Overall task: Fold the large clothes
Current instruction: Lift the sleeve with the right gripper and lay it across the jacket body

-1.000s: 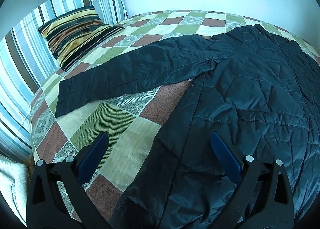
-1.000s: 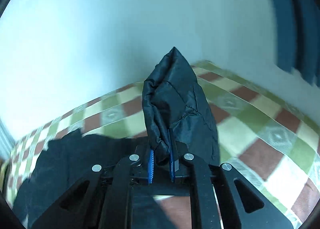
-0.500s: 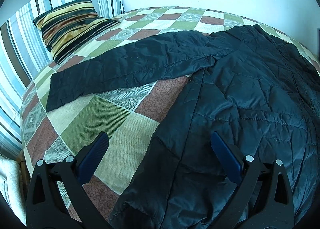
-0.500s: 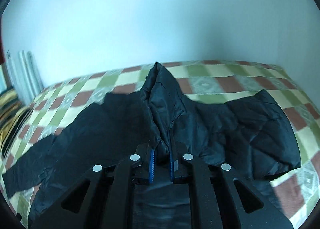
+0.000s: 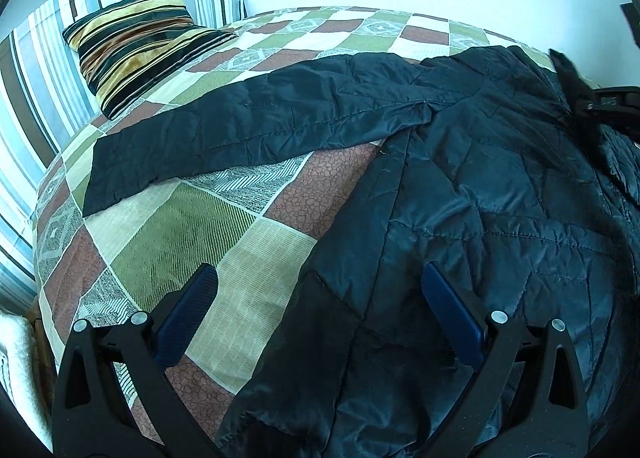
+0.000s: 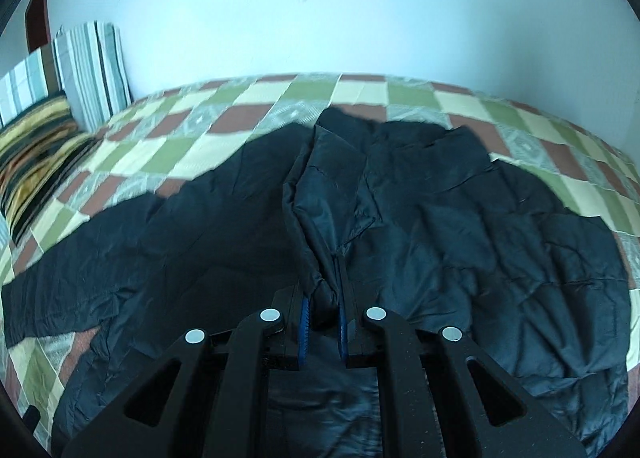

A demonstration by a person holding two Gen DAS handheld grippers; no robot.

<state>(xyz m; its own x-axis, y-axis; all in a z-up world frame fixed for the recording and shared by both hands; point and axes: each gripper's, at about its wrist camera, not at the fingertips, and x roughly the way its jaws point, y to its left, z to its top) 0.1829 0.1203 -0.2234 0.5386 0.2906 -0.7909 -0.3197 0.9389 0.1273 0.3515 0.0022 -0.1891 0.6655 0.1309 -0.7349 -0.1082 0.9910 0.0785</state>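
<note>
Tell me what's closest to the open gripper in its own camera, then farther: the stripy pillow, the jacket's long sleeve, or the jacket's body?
From the left gripper:
1. Jacket body, right under its right finger.
2. Long sleeve, stretched out ahead, toward the left.
3. Stripy pillow, far back left.

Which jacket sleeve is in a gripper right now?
The far one: the right gripper pinches that sleeve over the jacket. The other sleeve lies flat by the pillow.

Quilted jacket faintly glossy, probably nylon; bedspread matt woven cloth.
</note>
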